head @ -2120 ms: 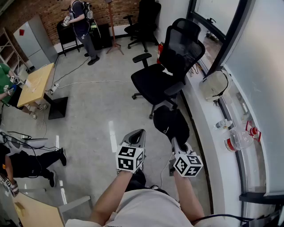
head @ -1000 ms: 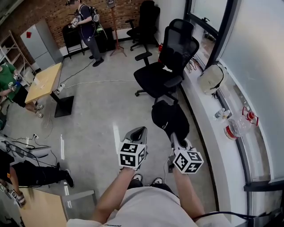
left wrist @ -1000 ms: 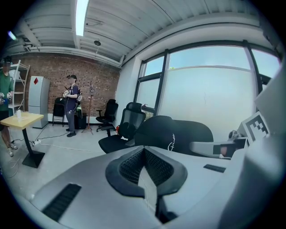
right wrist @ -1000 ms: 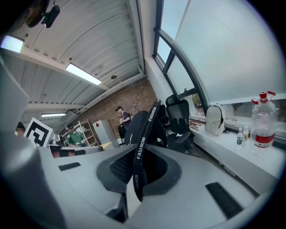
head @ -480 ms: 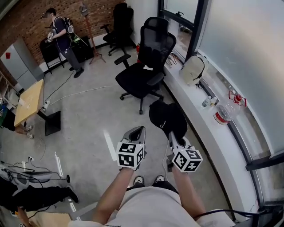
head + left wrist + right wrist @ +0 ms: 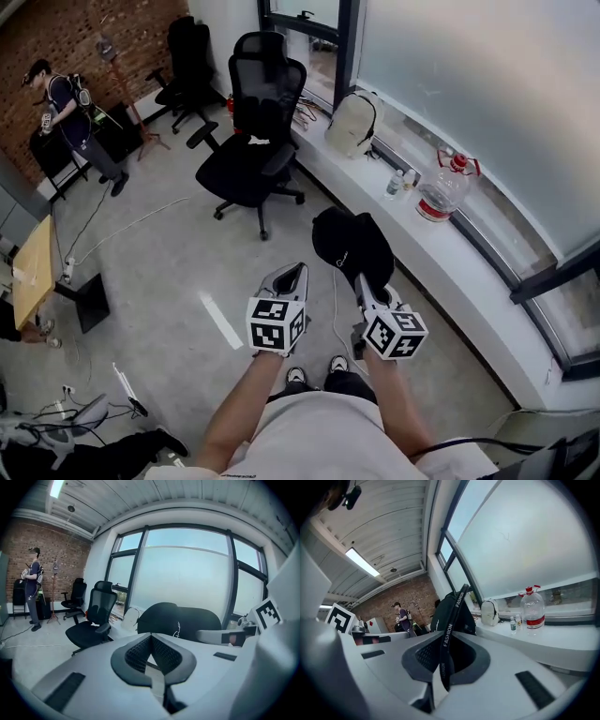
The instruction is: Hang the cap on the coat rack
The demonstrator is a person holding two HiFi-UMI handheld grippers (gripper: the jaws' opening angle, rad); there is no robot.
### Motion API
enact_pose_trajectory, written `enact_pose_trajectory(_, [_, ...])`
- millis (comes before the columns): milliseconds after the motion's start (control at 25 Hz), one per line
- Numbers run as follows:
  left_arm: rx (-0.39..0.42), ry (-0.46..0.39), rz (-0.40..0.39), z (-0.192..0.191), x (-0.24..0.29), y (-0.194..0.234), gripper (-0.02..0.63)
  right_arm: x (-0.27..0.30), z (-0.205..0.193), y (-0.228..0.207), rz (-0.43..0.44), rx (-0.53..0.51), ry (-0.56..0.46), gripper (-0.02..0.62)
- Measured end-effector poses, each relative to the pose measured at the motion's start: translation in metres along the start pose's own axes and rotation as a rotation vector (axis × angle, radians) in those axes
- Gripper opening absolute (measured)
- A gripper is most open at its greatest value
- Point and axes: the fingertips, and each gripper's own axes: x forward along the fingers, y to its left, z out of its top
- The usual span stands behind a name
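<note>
My right gripper clamps the black cap by its strap; my left gripper is closed, empty.

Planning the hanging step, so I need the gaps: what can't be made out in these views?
Coat rack: head view, far off by the brick wall, too small to show hooks.
Cap: head view, its strap hidden under its own cloth; right gripper view, only strap and cloth show above the right gripper, brim unseen.
Small bottle on the sill: head view, label too small.
</note>
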Motion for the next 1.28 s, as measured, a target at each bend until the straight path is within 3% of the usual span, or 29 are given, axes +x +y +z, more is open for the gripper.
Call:
enact_pose_trajectory(280, [0.062, 0.054, -0.185, -0.016, 0.028, -0.062, 0.004, -0.052, -0.005, -0.045, -0.175, 0.061, -0.071, 0.02])
enact_pose_trajectory(480, [0.114, 0.089, -0.338, -0.029, 0.049, -0.131, 0.003, -0.105, -0.003, -0.086, -0.308, 0.094, -0.141, 0.02])
enact_pose_trajectory(840, [0.237, 0.153, -0.631, -0.06, 0.08, -0.296, 0.003, -0.235, -0.004, -0.179, -0.57, 0.182, -0.282, 0.019])
enact_pose_trajectory(1280, [0.374, 0.23, -0.973, -0.111, 0.071, -0.517, 0.003, -0.428, -0.014, -0.272, -0.884, 0.287, -0.463, 0.02])
